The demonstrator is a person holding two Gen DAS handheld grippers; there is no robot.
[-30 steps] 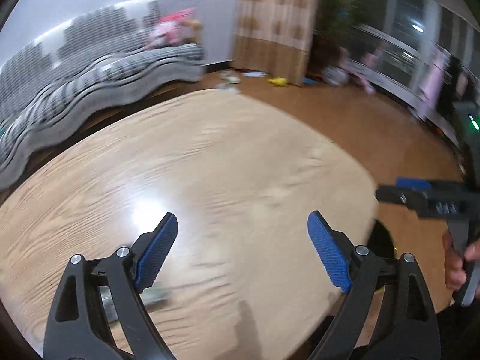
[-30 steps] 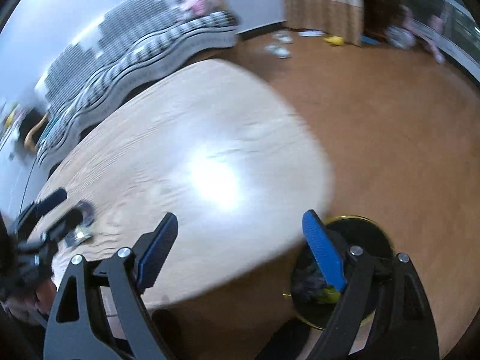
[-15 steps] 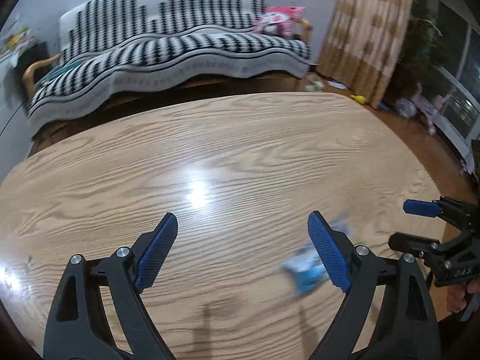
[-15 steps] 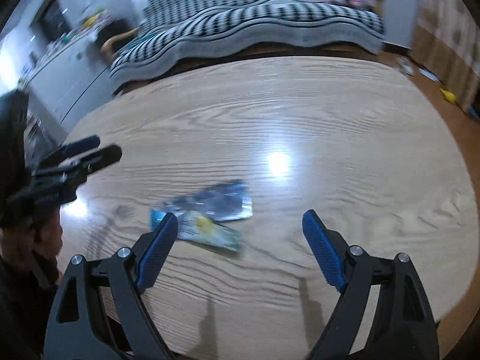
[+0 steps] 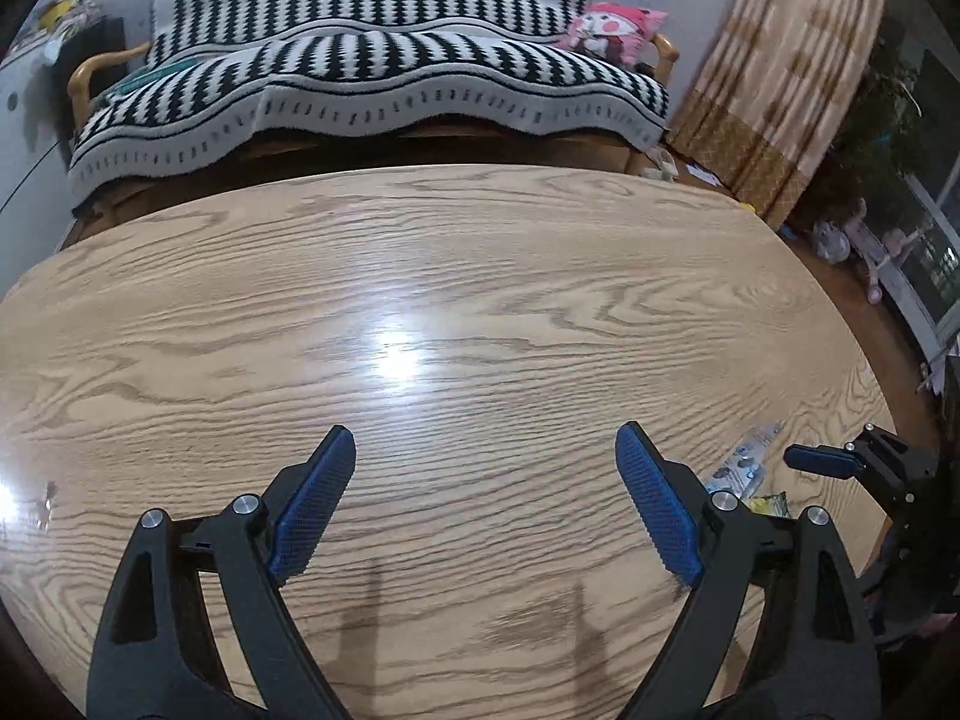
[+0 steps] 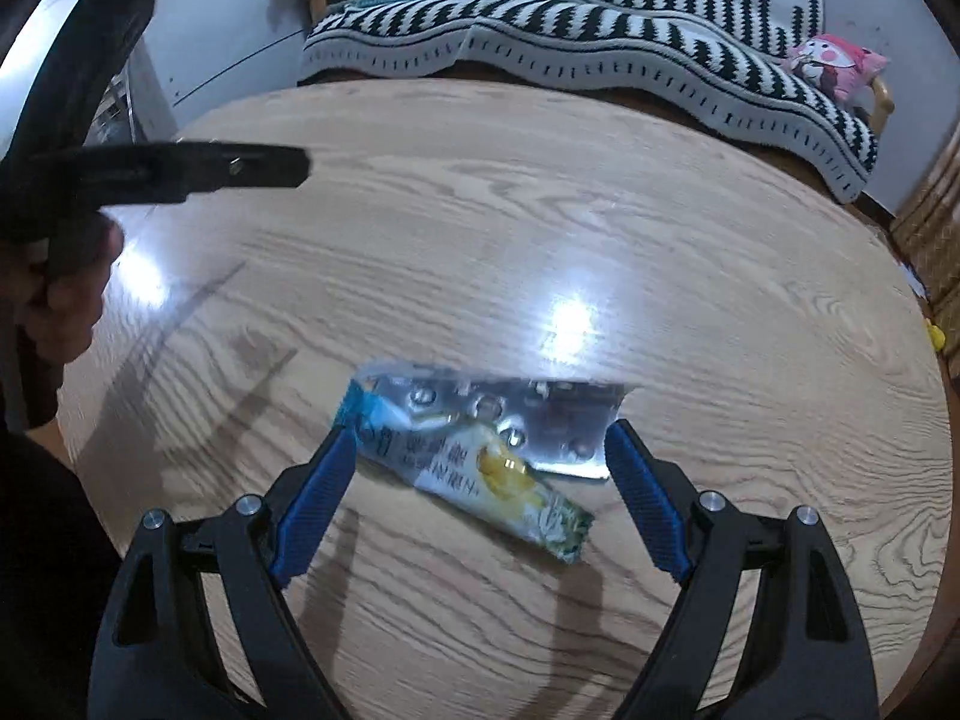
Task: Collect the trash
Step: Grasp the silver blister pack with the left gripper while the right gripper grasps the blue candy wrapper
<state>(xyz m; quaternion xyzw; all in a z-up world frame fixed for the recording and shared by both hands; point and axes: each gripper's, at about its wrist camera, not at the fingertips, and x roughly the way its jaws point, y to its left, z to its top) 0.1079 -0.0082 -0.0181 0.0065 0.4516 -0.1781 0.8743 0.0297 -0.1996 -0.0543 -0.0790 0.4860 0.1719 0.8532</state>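
The wooden bench (image 5: 480,276) is nearly bare; as far as these views show, only two overlapping wrappers are left to collect, and neither is gripped yet. The silver wrapper (image 6: 528,414) and the white-and-green wrapper (image 6: 480,474) on top of it lie flat just ahead of the right claw (image 6: 474,474), between its spread blue pads. The left claw (image 5: 486,492) also stands wide apart, with bare wood in front of it and the wrappers off to its right. A second ago both claws faced the floor and a dark bin; since then they have swung over the bench.
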